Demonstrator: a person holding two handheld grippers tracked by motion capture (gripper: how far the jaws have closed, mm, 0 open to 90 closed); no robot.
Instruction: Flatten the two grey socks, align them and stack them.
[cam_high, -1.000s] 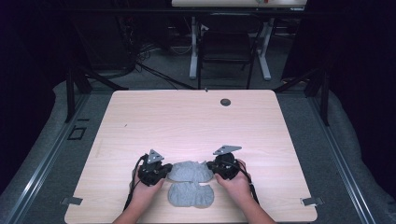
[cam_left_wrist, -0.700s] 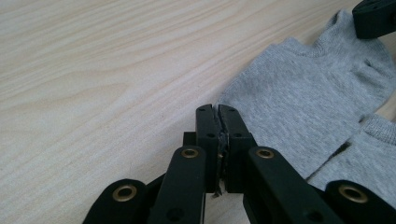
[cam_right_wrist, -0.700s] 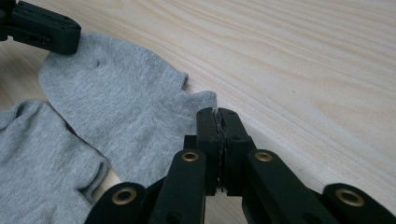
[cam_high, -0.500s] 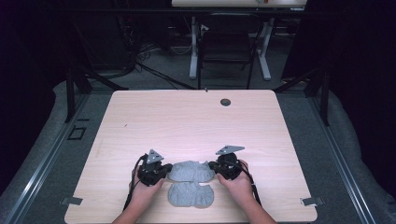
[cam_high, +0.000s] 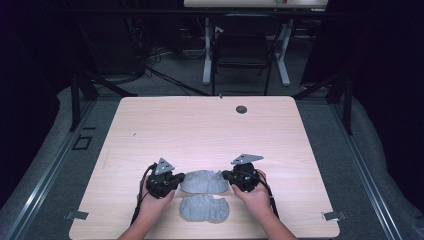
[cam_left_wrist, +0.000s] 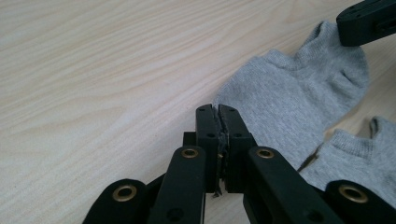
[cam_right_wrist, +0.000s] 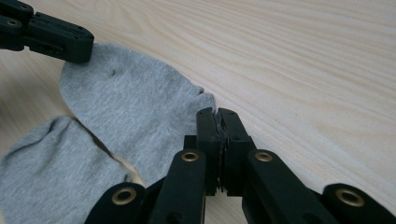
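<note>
1. Two grey socks lie on the pale wooden table (cam_high: 200, 125) near its front edge, between the person's hands; the far sock (cam_high: 202, 181) sits just behind the near sock (cam_high: 202, 208), and the two lie close together, whether touching or just apart I cannot tell.
2. Left tongs (cam_high: 176, 181) rest at the left end of the far sock; in the left gripper view the black jaws are pressed together, tips meeting right at the sock's (cam_left_wrist: 299, 98) rounded edge; whether any cloth is caught between the pads I cannot tell.
3. Right tongs (cam_high: 229, 176) rest at the right end of the same sock; in the right gripper view the jaws are likewise pressed together, tips at the sock's (cam_right_wrist: 126, 102) cuff edge; a pinch of fabric cannot be confirmed there either.
4. Each gripper view shows the other hand's tongs at the opposite end of the far sock: the right one (cam_left_wrist: 366, 21) at the top right of the left gripper view, the left one (cam_right_wrist: 60, 39) at the top left of the right gripper view.
5. Near sock (cam_left_wrist: 359, 154) lies lower right in the left gripper view and lower left (cam_right_wrist: 51, 172) in the right gripper view; neither tongs touch it.
6. Farther back on the table sits a small dark round spot (cam_high: 241, 109); a chair (cam_high: 242, 52) stands beyond the far edge.
</note>
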